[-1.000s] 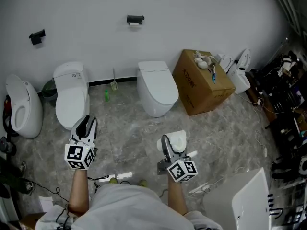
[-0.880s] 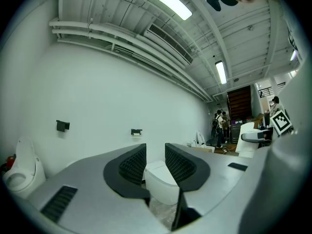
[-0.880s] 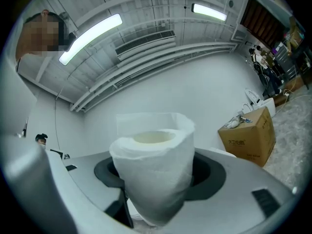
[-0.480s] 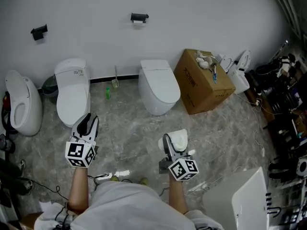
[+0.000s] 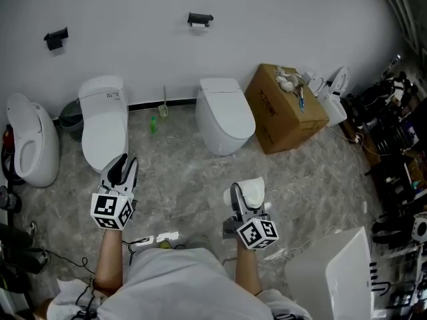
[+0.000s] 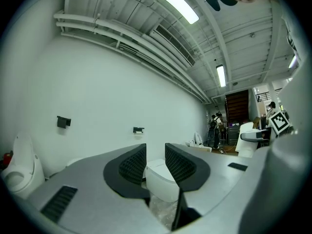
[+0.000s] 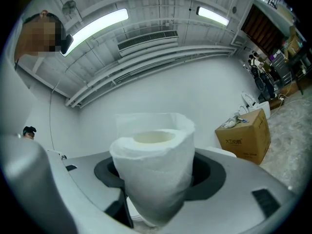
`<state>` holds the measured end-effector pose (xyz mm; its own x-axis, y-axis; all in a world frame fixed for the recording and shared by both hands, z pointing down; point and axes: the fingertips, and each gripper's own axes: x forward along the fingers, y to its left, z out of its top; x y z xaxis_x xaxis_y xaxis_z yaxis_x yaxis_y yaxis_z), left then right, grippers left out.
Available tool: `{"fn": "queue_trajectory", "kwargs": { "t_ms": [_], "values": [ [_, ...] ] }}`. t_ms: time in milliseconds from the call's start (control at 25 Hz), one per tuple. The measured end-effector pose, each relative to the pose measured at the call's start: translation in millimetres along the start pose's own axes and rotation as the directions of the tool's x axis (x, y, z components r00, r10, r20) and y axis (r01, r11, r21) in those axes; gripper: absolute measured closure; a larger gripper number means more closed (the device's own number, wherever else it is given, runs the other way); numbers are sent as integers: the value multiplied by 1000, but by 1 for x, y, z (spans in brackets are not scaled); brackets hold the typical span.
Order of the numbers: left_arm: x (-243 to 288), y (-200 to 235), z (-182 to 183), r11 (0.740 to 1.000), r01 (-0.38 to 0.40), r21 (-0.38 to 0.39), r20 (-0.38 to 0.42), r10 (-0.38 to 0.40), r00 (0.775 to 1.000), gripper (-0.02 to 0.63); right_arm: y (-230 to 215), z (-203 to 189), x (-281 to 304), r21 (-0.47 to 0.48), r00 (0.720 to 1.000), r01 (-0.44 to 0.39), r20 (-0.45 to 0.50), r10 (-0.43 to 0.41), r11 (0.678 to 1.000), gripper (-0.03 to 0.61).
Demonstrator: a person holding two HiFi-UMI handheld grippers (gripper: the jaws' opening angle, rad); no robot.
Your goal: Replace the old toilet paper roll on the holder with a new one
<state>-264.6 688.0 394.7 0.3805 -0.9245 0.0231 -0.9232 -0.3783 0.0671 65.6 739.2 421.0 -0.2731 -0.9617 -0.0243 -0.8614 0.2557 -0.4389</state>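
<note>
The right gripper [image 5: 244, 197] holds a white paper roll [image 5: 253, 191]. Far ahead of it, up on the wall, is a small black holder [image 5: 200, 19]. A white toilet [image 5: 225, 115] stands between them. The left gripper [image 5: 121, 165] is well off to its side.

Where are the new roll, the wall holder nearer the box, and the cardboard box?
new roll [image 7: 153, 179]: right gripper view, its wrapped side.
wall holder [image 5: 199, 19]: head view, dark bracket.
cardboard box [image 5: 297, 115]: head view, top face.
</note>
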Motion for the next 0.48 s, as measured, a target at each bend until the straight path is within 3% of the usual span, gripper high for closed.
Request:
{"fn": "queue_trajectory", "kwargs": {
  "t_ms": [480],
  "values": [
    [49, 20, -11, 1000, -4, -18, -13, 4, 1000, 497, -15, -4, 56, 35, 999, -26, -20, 27, 999, 273]
  ]
}}
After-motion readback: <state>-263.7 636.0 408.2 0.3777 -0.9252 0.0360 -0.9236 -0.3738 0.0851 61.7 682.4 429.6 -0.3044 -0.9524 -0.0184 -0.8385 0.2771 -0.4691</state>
